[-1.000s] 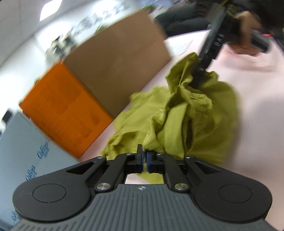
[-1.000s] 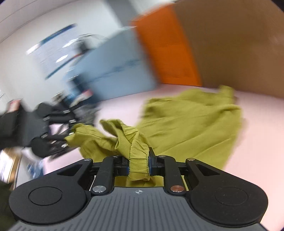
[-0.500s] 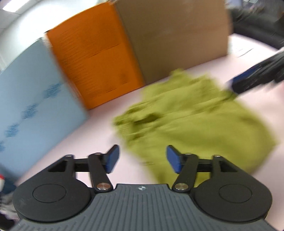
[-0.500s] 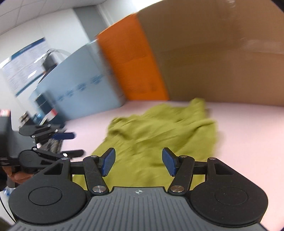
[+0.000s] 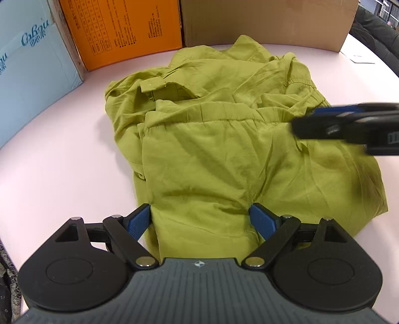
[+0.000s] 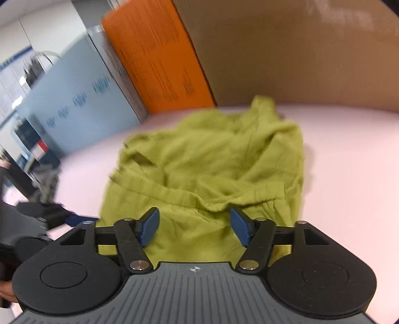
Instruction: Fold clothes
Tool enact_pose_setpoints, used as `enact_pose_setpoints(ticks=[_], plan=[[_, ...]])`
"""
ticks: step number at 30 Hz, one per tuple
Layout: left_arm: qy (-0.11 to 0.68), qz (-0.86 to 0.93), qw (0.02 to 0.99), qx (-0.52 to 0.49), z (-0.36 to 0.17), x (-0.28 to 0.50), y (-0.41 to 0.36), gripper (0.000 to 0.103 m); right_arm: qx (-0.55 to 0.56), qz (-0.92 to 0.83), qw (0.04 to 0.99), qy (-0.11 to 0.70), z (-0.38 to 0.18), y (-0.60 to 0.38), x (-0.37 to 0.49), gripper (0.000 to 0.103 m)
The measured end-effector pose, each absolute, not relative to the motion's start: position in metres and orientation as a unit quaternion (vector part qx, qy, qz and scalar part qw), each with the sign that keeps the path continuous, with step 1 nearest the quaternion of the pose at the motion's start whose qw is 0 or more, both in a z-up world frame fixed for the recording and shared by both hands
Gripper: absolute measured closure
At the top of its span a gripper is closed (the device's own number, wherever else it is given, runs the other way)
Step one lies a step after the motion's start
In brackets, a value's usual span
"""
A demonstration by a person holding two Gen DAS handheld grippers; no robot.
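Just ahead of the left hand-held gripper point(image 5: 200, 219), the crumpled olive-green cloth garment point(image 5: 224, 139) lies in a loose heap on the pale pink counter point(image 5: 62, 162). The jaws of this gripper have just been opening and now stand wide, the near fold of cloth lying between the blue pads point(image 5: 138, 220) without being pinched. The right hand-held gripper point(image 6: 194, 225) has likewise just been opening; its jaws stand fairly wide over the gathered waistband, gripping nothing.

The risk, as I judge it, lies in the bunching. The layers overlap unevenly, so a closing jaw could catch two or three thicknesses and drag the whole heap instead of one edge. The orange cardboard box point(image 5: 119, 30) and the brown cardboard box point(image 5: 261, 22) stand close beyond the garment, so cloth spread away from the grippers could ride up against them.
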State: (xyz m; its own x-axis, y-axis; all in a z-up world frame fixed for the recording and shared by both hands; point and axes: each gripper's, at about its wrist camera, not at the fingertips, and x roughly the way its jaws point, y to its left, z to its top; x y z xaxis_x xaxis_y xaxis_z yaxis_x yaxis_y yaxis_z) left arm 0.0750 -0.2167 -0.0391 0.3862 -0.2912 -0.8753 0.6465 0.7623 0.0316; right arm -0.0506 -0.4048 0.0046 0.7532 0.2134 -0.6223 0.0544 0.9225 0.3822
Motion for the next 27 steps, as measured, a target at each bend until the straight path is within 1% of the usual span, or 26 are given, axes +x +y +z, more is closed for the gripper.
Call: enact_pose_setpoints(ticks=[1, 3, 8, 10, 12, 16, 17, 18, 19, 23, 25, 27], plan=[[0.472, -0.287, 0.812, 0.188, -0.039, 0.074, -0.217, 0.018, 0.19, 0.044, 0.919, 0.342, 0.009, -0.404, -0.061, 0.033], [0.481, -0.286, 0.81, 0.176, -0.04, 0.077, -0.214, 0.018, 0.185, 0.045, 0.925, 0.329, 0.016, -0.402, -0.082, 0.029], [0.491, -0.288, 0.807, 0.159, -0.033, 0.074, -0.199, 0.02, 0.199, 0.023, 0.924, 0.326, 0.015, -0.404, -0.122, 0.025], [0.481, -0.295, 0.812, 0.15, -0.023, 0.069, -0.183, 0.02, 0.227, 0.007, 0.916, 0.332, 0.008, -0.412, -0.133, 0.02], [0.473, -0.302, 0.818, 0.127, -0.016, 0.063, -0.157, 0.02, 0.265, -0.002, 0.902, 0.34, -0.001, -0.422, -0.141, 0.018], [0.484, -0.303, 0.816, 0.088, -0.014, 0.059, -0.119, 0.02, 0.374, 0.004, 0.85, 0.371, -0.026, -0.441, -0.149, 0.016], [0.493, -0.303, 0.812, 0.077, -0.017, 0.06, -0.114, 0.02, 0.391, 0.004, 0.846, 0.363, -0.028, -0.444, -0.152, 0.015], [0.502, -0.304, 0.808, 0.061, -0.02, 0.06, -0.108, 0.02, 0.409, 0.004, 0.841, 0.354, -0.03, -0.446, -0.154, 0.01], [0.511, -0.304, 0.803, 0.041, -0.023, 0.062, -0.105, 0.02, 0.427, 0.003, 0.834, 0.35, -0.032, -0.449, -0.155, 0.007], [0.55, -0.307, 0.776, -0.037, -0.036, 0.072, -0.098, 0.02, 0.477, -0.003, 0.812, 0.337, -0.037, -0.456, -0.159, 0.005], [0.564, -0.309, 0.765, -0.044, -0.046, 0.074, -0.103, 0.02, 0.493, 0.005, 0.802, 0.336, -0.04, -0.46, -0.157, 0.0], [0.56, -0.305, 0.77, -0.035, -0.05, 0.073, -0.11, 0.019, 0.5, 0.007, 0.796, 0.343, -0.041, -0.464, -0.15, 0.0]])
